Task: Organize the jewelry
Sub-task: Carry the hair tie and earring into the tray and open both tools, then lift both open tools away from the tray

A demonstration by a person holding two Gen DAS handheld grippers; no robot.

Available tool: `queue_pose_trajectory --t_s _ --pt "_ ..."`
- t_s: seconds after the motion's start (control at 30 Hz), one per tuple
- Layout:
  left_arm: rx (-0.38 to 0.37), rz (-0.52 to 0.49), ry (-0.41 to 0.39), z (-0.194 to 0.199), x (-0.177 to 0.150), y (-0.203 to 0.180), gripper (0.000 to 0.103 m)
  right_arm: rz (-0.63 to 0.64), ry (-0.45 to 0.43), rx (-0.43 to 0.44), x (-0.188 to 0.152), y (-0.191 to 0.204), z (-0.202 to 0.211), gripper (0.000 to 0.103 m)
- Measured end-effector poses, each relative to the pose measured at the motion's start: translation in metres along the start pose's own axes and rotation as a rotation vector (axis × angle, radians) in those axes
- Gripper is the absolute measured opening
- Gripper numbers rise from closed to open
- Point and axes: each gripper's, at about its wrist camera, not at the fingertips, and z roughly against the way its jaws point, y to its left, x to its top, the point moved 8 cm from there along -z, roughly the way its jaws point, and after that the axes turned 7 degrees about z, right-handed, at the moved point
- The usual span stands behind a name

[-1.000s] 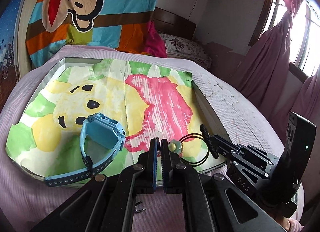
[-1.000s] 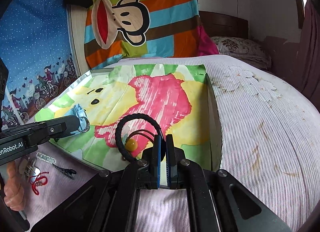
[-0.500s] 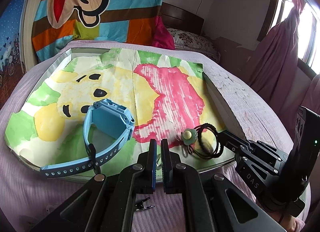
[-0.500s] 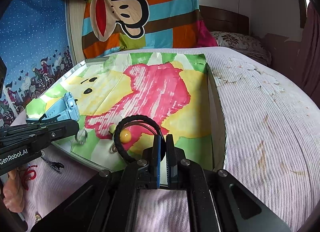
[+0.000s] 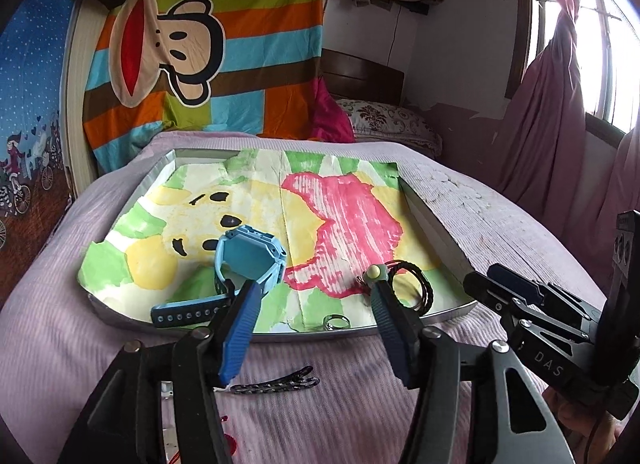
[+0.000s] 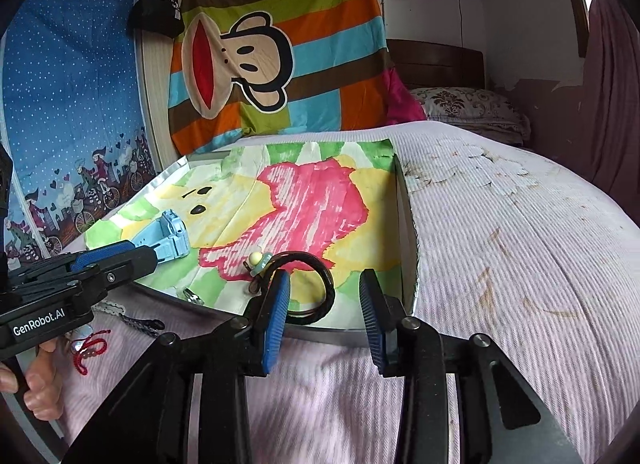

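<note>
A metal tray [image 5: 436,314] lined with a bright cartoon paper lies on the bed. In it lie a blue watch [image 5: 248,260], a clear ring [image 5: 335,322] at the front edge, and black braided hair ties with a green bead [image 5: 416,284]. My left gripper [image 5: 314,328] is open and empty above the tray's front edge. My right gripper [image 6: 326,320] is open and empty, just behind the hair ties [image 6: 316,284]. The watch [image 6: 168,236] and tray [image 6: 408,232] show in the right wrist view too.
On the purple bedspread in front of the tray lie a black hair clip [image 5: 276,384], a red cord [image 6: 90,350] and a small chain [image 6: 108,309]. A pillow [image 5: 392,124] and striped monkey blanket [image 5: 208,44] stand behind. A curtain [image 5: 552,124] hangs right.
Both grippers went from shut to open and drew back toward me. The ring now lies in the tray by its front edge and the hair ties lie flat in the tray.
</note>
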Motion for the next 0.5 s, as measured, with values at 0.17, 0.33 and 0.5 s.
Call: queue_pose_trajectory --t_s 0.17,0.33,0.5 --pt "0.044 -0.022 -0.077 0.029 0.003 0.004 0.08 -0.011 -0.069 -0.009 0.001 -0.001 0.03 0.05" --pt "0.084 -0.044 -0.139 0.061 -0.003 0.009 0.097 -0.025 -0.137 0.004 0.002 0.003 0.059 0.081" --pt "0.12 -0.032 -0.192 0.093 -0.009 0.019 0.103 -0.031 -0.204 0.02 -0.001 0.012 0.088 0.098"
